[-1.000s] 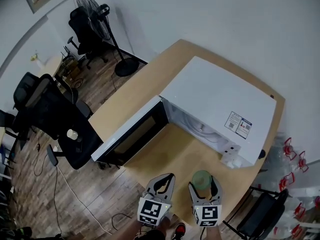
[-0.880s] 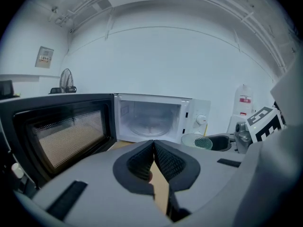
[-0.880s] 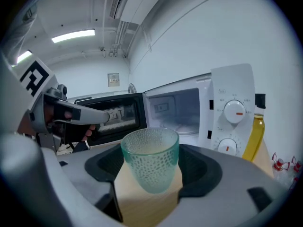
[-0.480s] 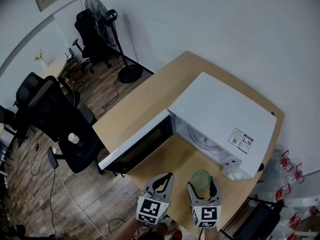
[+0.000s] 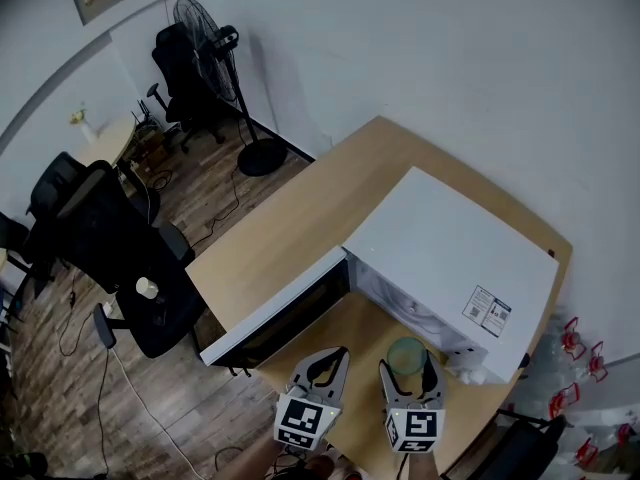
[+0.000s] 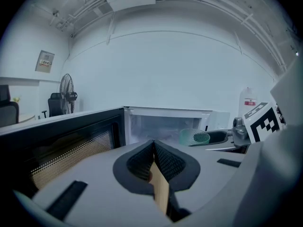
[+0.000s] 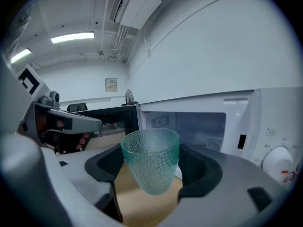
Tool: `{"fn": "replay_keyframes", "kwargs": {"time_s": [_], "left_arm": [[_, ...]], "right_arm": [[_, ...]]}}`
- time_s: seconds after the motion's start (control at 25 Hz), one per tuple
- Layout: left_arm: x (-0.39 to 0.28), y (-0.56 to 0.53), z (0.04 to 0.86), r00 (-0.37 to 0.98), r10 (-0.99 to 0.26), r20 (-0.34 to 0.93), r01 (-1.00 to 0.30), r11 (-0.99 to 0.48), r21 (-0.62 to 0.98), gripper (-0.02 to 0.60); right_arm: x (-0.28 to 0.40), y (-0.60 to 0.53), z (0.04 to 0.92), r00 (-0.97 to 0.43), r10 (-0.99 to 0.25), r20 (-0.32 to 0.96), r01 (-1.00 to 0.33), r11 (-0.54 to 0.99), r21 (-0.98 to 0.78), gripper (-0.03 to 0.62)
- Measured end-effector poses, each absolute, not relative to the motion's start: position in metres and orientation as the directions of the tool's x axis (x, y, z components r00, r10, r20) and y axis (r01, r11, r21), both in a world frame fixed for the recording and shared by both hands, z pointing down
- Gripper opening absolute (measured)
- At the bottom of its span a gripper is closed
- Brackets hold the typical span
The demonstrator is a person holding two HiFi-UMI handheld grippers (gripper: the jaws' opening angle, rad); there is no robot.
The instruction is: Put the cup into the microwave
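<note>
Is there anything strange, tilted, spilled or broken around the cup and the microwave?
Nothing stands out. The cup sits upright in the right gripper, empty and intact; the microwave door is open, and the left gripper is shut on nothing.

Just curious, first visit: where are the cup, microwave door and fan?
Green cup [image 7: 151, 161], right gripper view, dimpled side wall.
Microwave door [image 5: 285, 320], head view, dark window.
Fan [image 5: 195, 33], head view, round cage.
</note>
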State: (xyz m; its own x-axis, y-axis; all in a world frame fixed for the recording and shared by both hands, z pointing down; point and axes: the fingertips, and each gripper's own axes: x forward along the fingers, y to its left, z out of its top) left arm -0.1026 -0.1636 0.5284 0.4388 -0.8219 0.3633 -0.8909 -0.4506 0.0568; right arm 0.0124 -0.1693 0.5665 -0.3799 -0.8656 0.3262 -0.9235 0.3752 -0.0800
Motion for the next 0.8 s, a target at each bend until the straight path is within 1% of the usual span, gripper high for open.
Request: {"fn": "replay_keyframes", "kwargs": {"time_s": [0.8], "left_arm": [[-0.092,-0.217,0.557,0.476,-0.792,0.383,-0.872,-0.482,0.085,0.023]], "right_arm": [[0.023,-0.241,0.592,-0.273,-0.906,0.323,-0.962,0.253,-0.104,0.359]]}}
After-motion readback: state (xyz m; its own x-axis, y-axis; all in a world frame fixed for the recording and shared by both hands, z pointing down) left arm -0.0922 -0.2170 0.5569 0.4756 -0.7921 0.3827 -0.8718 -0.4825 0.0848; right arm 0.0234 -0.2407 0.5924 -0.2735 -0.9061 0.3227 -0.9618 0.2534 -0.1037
